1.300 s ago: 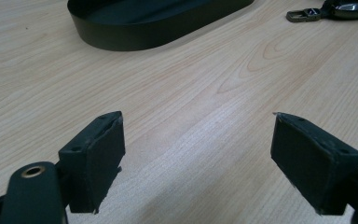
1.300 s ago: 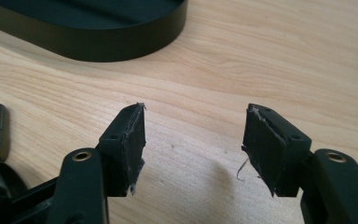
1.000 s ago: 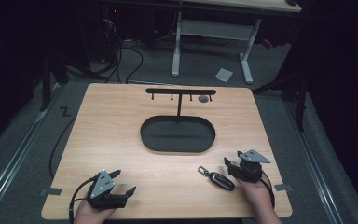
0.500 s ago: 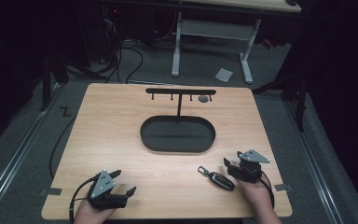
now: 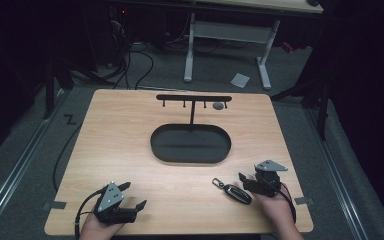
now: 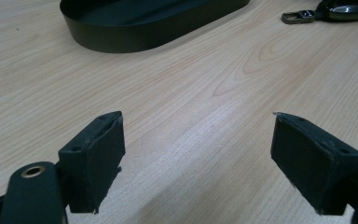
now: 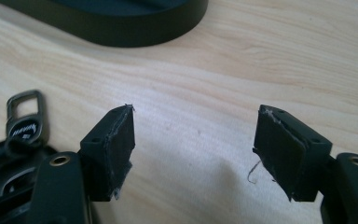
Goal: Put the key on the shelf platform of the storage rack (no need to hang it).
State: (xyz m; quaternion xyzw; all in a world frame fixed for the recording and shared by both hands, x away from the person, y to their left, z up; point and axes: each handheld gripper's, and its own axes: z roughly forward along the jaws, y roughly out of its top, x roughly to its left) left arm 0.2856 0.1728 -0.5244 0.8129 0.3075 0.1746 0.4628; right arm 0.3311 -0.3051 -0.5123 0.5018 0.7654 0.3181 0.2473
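A black car key fob [image 5: 237,193] with a metal clip [image 5: 218,183] lies flat on the wooden table [image 5: 130,150] near the front right. My right gripper [image 5: 245,183] rests just right of it, open, nothing between its fingers. In the right gripper view the clip [image 7: 25,121] and the fob [image 7: 2,179] lie left of the left jaw, outside the open right gripper [image 7: 193,149]. My left gripper [image 5: 132,196] sits open at the front left. Its own view shows the left gripper [image 6: 198,154] over bare wood, with the fob [image 6: 349,8] far off.
A black oval tray [image 5: 190,143] sits mid-table, with a T-shaped hook rack [image 5: 193,98] rising behind it. A small grey round thing [image 5: 218,106] hangs at the rack's right end. The tray wall [image 6: 144,39] also shows ahead of the left gripper.
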